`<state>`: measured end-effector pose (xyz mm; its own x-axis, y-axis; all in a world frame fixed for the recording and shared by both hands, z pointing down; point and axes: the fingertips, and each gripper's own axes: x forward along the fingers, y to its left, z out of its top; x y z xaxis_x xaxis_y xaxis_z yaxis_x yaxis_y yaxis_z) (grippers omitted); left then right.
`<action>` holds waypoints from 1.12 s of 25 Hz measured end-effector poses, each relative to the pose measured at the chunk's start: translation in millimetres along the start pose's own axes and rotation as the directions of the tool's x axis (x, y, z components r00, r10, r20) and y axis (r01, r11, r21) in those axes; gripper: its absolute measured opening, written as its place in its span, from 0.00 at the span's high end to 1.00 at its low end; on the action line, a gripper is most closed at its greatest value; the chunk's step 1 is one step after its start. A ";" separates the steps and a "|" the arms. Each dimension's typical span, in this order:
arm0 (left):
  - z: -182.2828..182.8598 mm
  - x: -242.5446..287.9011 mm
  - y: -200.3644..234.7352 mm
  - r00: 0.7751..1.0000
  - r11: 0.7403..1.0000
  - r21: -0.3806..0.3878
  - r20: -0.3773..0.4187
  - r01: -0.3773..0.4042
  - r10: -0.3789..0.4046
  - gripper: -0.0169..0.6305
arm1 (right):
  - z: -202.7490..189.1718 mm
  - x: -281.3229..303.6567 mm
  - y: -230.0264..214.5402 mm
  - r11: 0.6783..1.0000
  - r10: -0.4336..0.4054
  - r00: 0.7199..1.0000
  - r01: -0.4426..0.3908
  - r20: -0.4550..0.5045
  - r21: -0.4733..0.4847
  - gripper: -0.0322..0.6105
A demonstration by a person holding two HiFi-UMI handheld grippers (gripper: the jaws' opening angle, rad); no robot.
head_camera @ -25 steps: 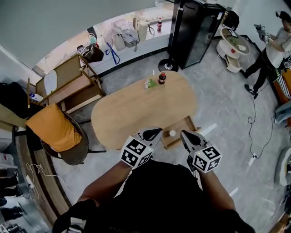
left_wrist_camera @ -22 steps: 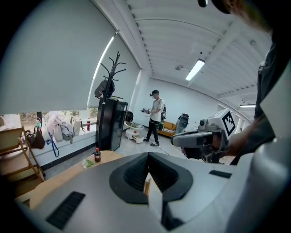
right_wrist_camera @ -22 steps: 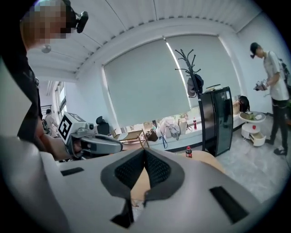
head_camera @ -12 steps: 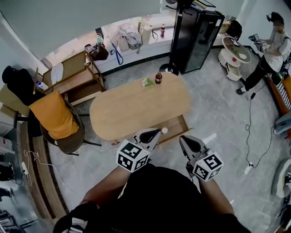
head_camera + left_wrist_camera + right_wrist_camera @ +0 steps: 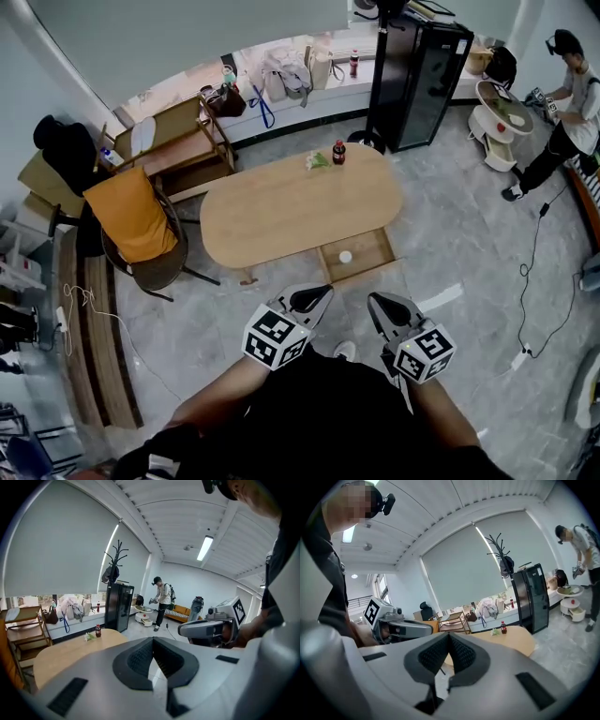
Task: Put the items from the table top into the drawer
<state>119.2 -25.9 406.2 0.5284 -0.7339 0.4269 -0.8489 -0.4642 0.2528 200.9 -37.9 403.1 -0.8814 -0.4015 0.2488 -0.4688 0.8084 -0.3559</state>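
An oval wooden table (image 5: 281, 211) carries a dark cola bottle (image 5: 338, 153) and a small green-and-white item (image 5: 316, 160) at its far end. Under the table's near edge a wooden drawer (image 5: 374, 255) stands pulled out, with a white ball (image 5: 345, 256) inside. My left gripper (image 5: 315, 298) and right gripper (image 5: 382, 304) hang side by side over the floor, short of the drawer. Both are shut and hold nothing. In the left gripper view the bottle (image 5: 98, 631) shows far off on the table; in the right gripper view the bottle (image 5: 503, 628) does too.
A chair with an orange cushion (image 5: 131, 214) stands left of the table. Wooden shelves (image 5: 173, 150) and bags line the window ledge behind. A black cabinet (image 5: 422, 75) stands at the back right. A person (image 5: 567, 108) stands far right; a cable (image 5: 530, 281) lies on the floor.
Both grippers have drawn back from the drawer, away from the table. The table and the open drawer now lie farther ahead, with grey floor between them and the jaws.
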 end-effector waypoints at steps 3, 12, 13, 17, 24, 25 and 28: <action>0.6 -13.6 0.0 1.000 1.000 0.016 0.002 -0.008 0.008 0.97 | -5.1 2.0 12.1 1.000 0.003 1.000 -0.003 -0.009 -0.010 0.95; 10.8 -27.1 26.0 0.999 0.997 0.068 -0.003 0.046 -0.045 0.97 | -8.8 35.2 39.6 0.999 -0.047 0.999 0.047 -0.007 -0.027 0.95; 7.8 -30.7 31.4 0.999 0.996 0.072 -0.008 0.050 -0.049 0.97 | -10.4 40.2 42.6 0.998 -0.056 0.998 0.056 -0.006 -0.024 0.95; -1.4 -43.3 53.7 0.998 0.994 0.088 -0.033 0.057 -0.055 0.97 | -11.8 58.9 52.8 0.996 -0.086 0.996 0.085 -0.006 -0.024 0.95; 3.1 -51.8 67.2 0.995 0.992 0.080 -0.024 0.097 -0.095 0.97 | -15.8 69.6 58.1 0.991 -0.133 0.991 0.133 -0.010 -0.005 0.95; 3.4 -52.5 67.7 0.995 0.992 0.078 -0.021 0.102 -0.101 0.97 | -16.4 70.7 59.0 0.991 -0.137 0.991 0.137 -0.008 -0.004 0.95; 1.6 -54.2 66.2 0.993 0.989 0.086 -0.024 0.116 -0.114 0.97 | -18.8 73.1 61.4 0.989 -0.145 0.989 0.145 -0.005 -0.005 0.95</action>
<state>34.4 -17.7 398.4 0.6216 -0.6640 0.4156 -0.7775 -0.5874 0.2245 108.8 -9.6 416.4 -0.8036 -0.5125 0.3025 -0.5915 0.7437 -0.3116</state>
